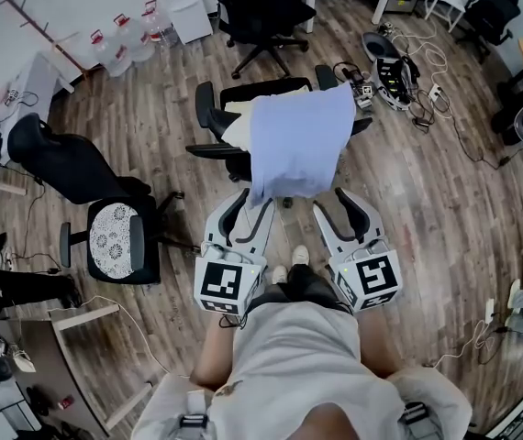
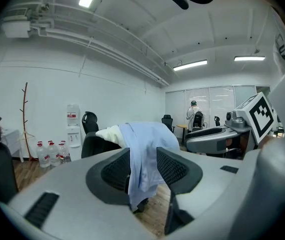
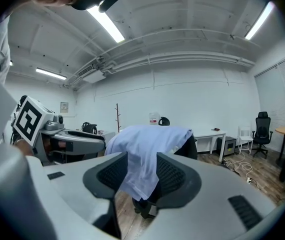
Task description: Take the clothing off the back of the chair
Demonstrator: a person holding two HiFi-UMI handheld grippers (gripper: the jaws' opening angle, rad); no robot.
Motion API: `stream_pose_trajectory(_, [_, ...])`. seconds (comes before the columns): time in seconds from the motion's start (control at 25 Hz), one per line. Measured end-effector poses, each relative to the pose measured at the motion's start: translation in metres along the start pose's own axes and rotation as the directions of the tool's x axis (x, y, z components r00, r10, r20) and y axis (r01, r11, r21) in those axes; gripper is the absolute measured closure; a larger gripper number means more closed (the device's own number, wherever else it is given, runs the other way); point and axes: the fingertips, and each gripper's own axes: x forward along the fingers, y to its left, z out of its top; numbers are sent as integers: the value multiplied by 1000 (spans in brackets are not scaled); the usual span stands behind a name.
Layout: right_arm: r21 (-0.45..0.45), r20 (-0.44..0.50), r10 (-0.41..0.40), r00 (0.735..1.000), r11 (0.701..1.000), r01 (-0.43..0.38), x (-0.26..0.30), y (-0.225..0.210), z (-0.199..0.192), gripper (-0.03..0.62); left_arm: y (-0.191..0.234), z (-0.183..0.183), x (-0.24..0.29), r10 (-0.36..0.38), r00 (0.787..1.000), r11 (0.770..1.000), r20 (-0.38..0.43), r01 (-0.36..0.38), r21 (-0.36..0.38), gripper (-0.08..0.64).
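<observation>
Nothing finished: no step of the task is judged done; the clothing [image 1: 298, 145] is seen draped over the back of the chair [image 1: 205, 104], at 12 o'clock from the person's feet.
Left to do: the cloth is yet to be gripped, lifted clear of the backrest and carried away.
Seat: a black office chair is stood on the wooden floor [image 1: 408, 200]; its backrest is almost wholly covered, and only the armrests at 9 and 3 o'clock and a dark edge at 12 o'clock are shown.
Garment: a pale blue, thin, shirt-like fabric is seen, spread broad across the top and narrowed to a loose corner hanging at 6 o'clock, toward the person. Soft folds are visible, so it is judged limp and light.
Underlayer: a cream layer [image 1: 237, 131] is exposed at the 9 o'clock edge of the blue cloth; whether it is a second garment cannot be told.
Left side: the left tool [image 1: 252, 204] is held with its jaws apart and nothing clamped. The hanging corner is framed in the gap at 12 o'clock, near the tips, and is not pressed by the pads.
Right side: the right tool [image 1: 330, 202] is likewise held with its jaws apart and empty. The blue hem is seen through its gap, beyond the pads.
</observation>
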Motion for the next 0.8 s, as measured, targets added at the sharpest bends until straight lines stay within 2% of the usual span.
stream_pose_trajectory(0.8, [15,-53,11,999,1000,-10,20,-12,-12,370,9,-13,22,4,998,1000,-55,-5,-7,354])
